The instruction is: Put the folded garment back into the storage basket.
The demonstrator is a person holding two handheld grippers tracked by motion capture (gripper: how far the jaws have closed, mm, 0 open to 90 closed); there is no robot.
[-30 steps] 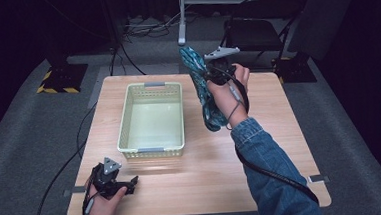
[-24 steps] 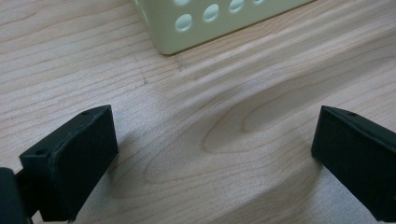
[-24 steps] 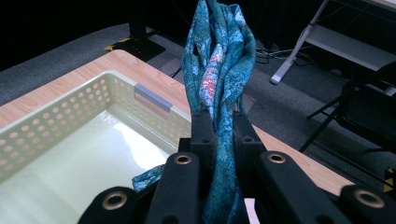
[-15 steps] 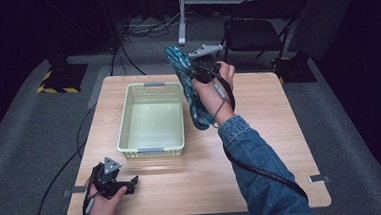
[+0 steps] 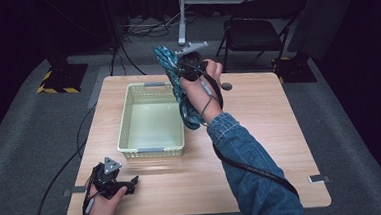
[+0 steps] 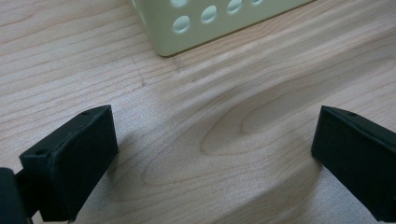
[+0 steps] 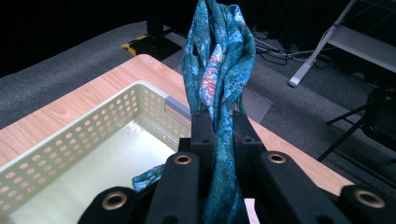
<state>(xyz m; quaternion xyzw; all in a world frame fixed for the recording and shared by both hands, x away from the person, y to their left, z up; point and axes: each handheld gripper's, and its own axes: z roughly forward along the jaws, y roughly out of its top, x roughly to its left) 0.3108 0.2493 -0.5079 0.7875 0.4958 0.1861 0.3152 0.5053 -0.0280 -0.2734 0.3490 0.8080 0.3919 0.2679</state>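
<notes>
Right tool (image 5: 178, 68): raised above the far edge of the counter (image 5: 261, 148), just beyond the far right corner of the basket (image 5: 152, 151). Its jaws are pressed together on a teal patterned cloth (image 5: 186, 105), pinching it at a gathered, twisted section. In the right gripper view the same cloth (image 7: 219, 70) rises bunched above the jaw tips and passes down between them; a loose end shows low beside the jaws, over the basket (image 7: 84, 140) interior. In the high view the cloth hangs from the tool along the person's forearm, its lower end at the basket's right rim; contact with the rim cannot be confirmed.

Left tool (image 5: 129, 184): held low at the near left corner of the counter, in front of the basket's near wall. Jaws spread wide, nothing between them; the left gripper view shows bare wood grain there and a corner of the basket (image 6: 205, 23) ahead.

Basket: pale green, perforated, standing left of centre on the counter, its floor bare.
</notes>
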